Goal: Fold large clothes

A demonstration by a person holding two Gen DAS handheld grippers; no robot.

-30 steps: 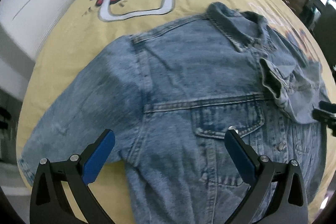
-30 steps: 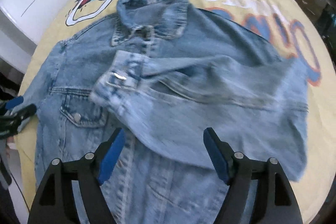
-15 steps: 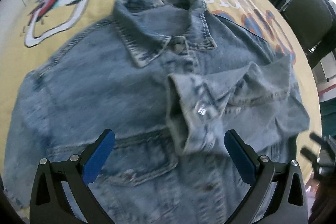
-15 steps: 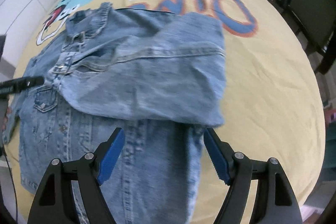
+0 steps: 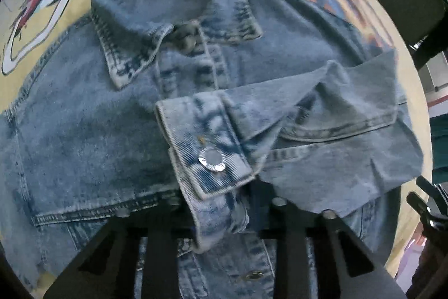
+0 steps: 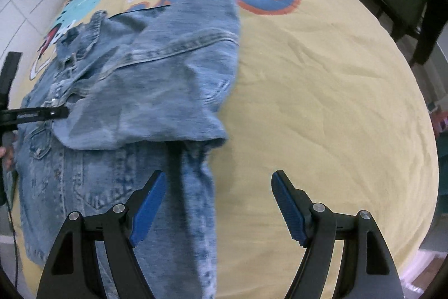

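Between the fingers of the left claw [image 5: 221,217], the cuff [image 5: 208,156] of the folded sleeve [image 5: 322,131] is now sitting, and this is the new thing: half a second ago this claw was wide open above the jacket [image 5: 84,116], with both blue pads showing, and now the arms are standing close together around the cuff. I am judging that it is closing on the cuff, but the pads are hidden under the cloth, so I cannot tell if the grip is complete. For the task this is probably meaning that the sleeve is going to be pulled or laid better across the chest. The right claw [image 6: 218,205] is staying wide open and holding nothing; its left pad is hovering over the lower part of the jacket and its right pad over the yellow sheet [image 6: 336,102], a little further to the side than before. The jacket is lying flat on the sheet ahead of both claws. Both views are blurring from motion, and the jacket's bottom edge is being cut off behind the claw bodies.
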